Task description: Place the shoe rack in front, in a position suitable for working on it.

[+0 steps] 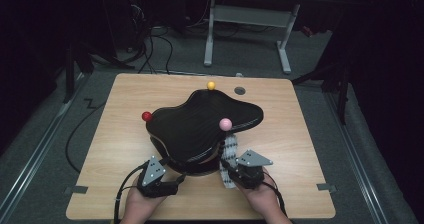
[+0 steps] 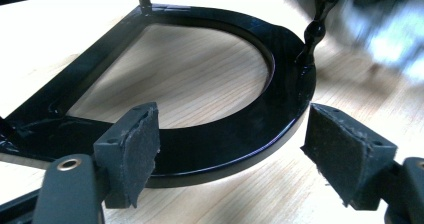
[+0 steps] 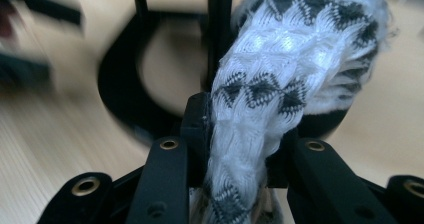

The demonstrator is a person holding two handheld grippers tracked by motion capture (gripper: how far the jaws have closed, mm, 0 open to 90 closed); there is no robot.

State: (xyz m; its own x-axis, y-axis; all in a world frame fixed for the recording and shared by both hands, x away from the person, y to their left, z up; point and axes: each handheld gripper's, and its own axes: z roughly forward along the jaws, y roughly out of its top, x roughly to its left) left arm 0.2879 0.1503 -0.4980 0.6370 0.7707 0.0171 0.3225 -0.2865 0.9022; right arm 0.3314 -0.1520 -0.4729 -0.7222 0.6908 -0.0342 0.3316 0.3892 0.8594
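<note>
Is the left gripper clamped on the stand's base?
No: in the left gripper view the left gripper is open, its pads set apart on either side of the black base ring, not pressing it.

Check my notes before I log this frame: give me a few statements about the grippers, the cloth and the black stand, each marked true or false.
1. The right gripper is shut on the white patterned cloth. True.
2. The left gripper is clamped on the black stand's base ring. False: its jaws stand open, either side of the ring.
3. The pink ball sits at the stand's edge nearest the right gripper. True.
4. The yellow ball is nearest the person. False: it is at the far edge.
5. The stand rests on a wooden table. True.
</note>
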